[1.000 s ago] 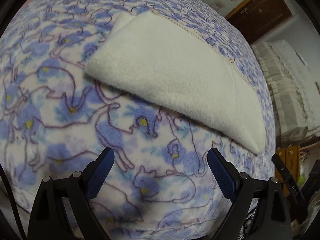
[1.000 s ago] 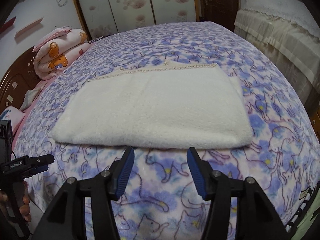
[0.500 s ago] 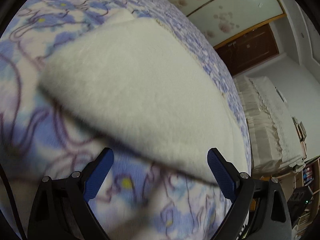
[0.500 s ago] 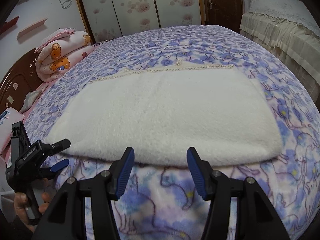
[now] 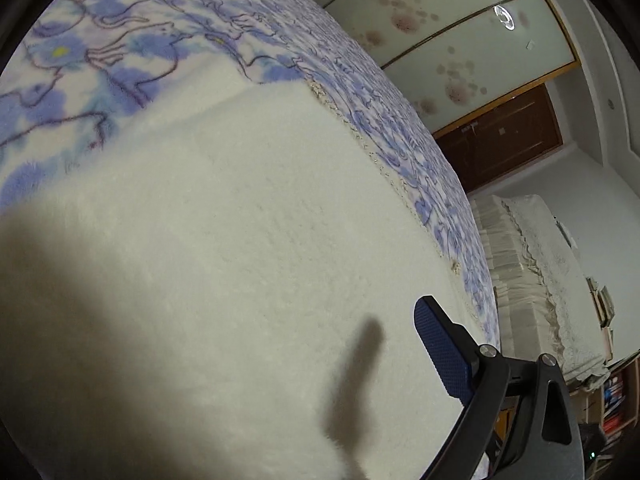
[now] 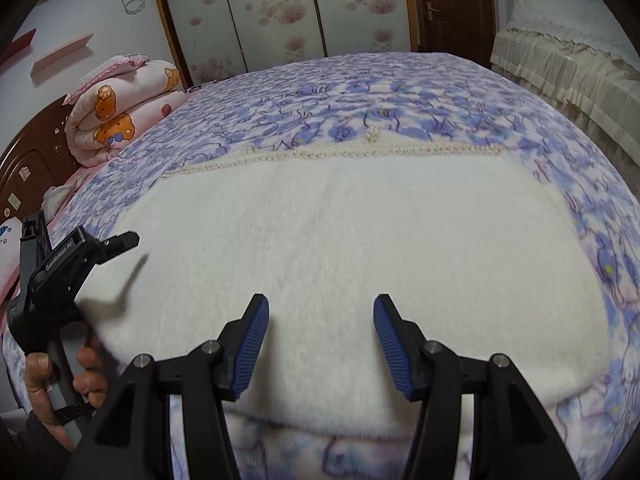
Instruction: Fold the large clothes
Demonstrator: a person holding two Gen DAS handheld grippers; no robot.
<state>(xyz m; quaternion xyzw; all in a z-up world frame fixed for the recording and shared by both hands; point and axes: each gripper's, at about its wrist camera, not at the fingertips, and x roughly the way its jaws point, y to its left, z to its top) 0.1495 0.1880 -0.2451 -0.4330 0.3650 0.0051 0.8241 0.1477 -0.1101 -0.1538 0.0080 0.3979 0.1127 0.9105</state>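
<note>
Fleece garment (image 6: pixel 340 248), cream-white, lies folded flat on the bedspread (image 6: pixel 400 92), with its crocheted trim (image 6: pixel 360 152) along the far edge and its near fold directly below both tools. This layout suits a further fold: the near edge faces the person, so both grippers can take it together and carry it across.

Right gripper (image 6: pixel 321 344): jaws stand partly apart, with nothing between them. The garment's near edge lies just under and slightly ahead of the blue pads (image 6: pixel 252 344); contact with the fleece cannot be confirmed. The gripper sits near the middle of the near edge, tilted downward toward it.

Left gripper (image 6: pixel 120 241): seen from the right wrist view, it is to the left of the right gripper, at the garment's left near corner, held by the person's hand (image 6: pixel 60 380). In its own view, only one finger (image 5: pixel 444 356) shows, above the fleece; the other is out of sight, probably below the cloth edge. Its jaws stand wide and have just narrowed slightly. The pads do not appear to press the cloth, so no hold is established.

Judgement: both tools are positioned for a grasp of the near edge, not yet made.
</note>
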